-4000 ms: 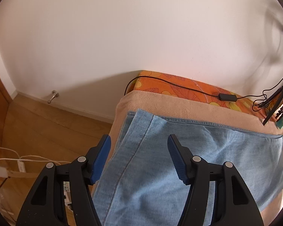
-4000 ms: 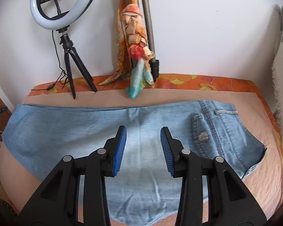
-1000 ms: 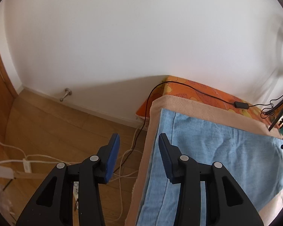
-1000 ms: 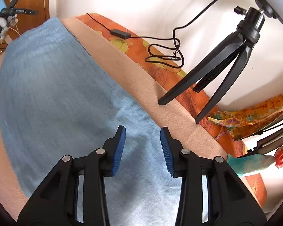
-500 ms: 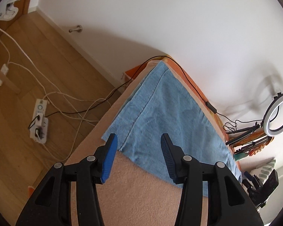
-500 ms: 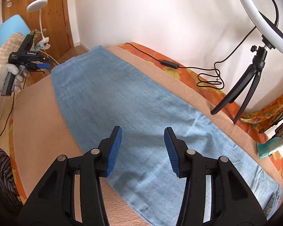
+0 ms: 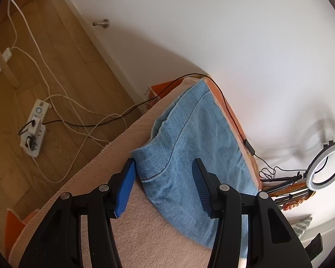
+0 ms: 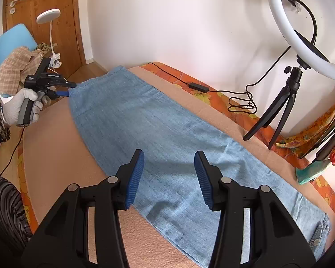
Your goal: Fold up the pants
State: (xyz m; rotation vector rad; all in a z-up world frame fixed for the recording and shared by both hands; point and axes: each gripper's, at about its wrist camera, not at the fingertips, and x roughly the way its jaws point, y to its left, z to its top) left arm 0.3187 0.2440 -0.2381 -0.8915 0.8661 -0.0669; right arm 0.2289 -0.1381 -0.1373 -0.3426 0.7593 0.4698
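**Taking the hem corner before the fold**

Reaching in at the leg end: left gripper (image 7: 163, 183), fingers (image 7: 125, 187) apart, straddles the near hem corner of the pants (image 7: 189, 147). The left pad touches or nearly touches the raised cloth edge; nothing is clamped yet. The corner is rumpled and lifted off the peach blanket (image 7: 122, 234).

Right gripper (image 8: 167, 178) hovers over mid-leg, fingers apart, holding nothing.

The pants lie flat lengthwise along the bed, hem toward the door end, waist with its button at the other.

Notes for doing it well:
- Judgement: close on both layers of the hem, past the stitched seam, or only the top layer lifts.
- Right should take the far hem corner, so the edge travels level.
- Keep clear of the black cable (image 7: 230, 111) beside the far edge, and of the ring light tripod (image 8: 279, 111) standing near it.
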